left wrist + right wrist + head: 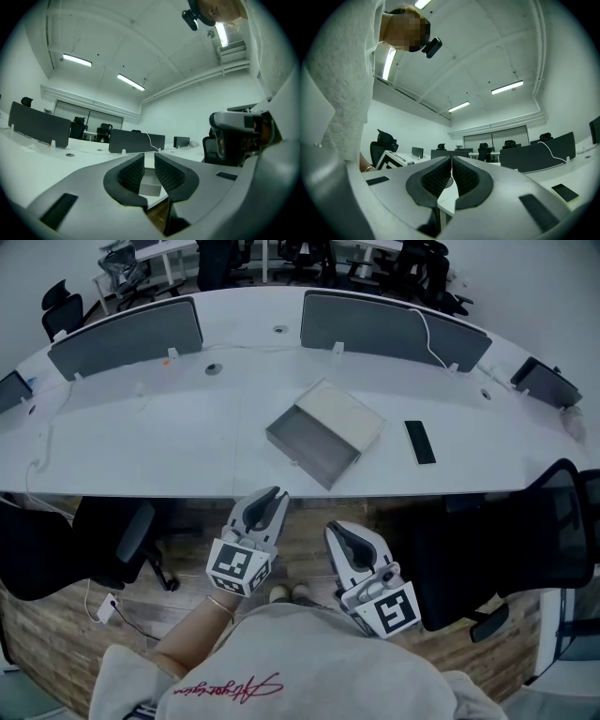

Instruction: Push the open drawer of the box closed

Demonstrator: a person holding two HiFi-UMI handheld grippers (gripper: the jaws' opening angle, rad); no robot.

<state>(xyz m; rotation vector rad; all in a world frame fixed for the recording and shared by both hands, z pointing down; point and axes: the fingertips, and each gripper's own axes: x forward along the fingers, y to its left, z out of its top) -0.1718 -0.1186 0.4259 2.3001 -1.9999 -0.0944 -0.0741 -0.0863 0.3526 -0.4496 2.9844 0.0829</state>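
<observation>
A flat box with a pale top lies on the white curved desk. Its grey drawer stands pulled out toward the desk's front edge. My left gripper hovers just before that edge, in line with the drawer; its jaws stand a little apart with nothing between them. In the left gripper view the drawer's grey front shows through the gap of the left gripper. My right gripper hangs lower and to the right, off the desk. In the right gripper view the right gripper has its pads together and holds nothing.
A black phone lies right of the box. Grey dividers stand along the desk's far side, with a white cable over the right one. Office chairs stand on either side of the person, below the desk edge.
</observation>
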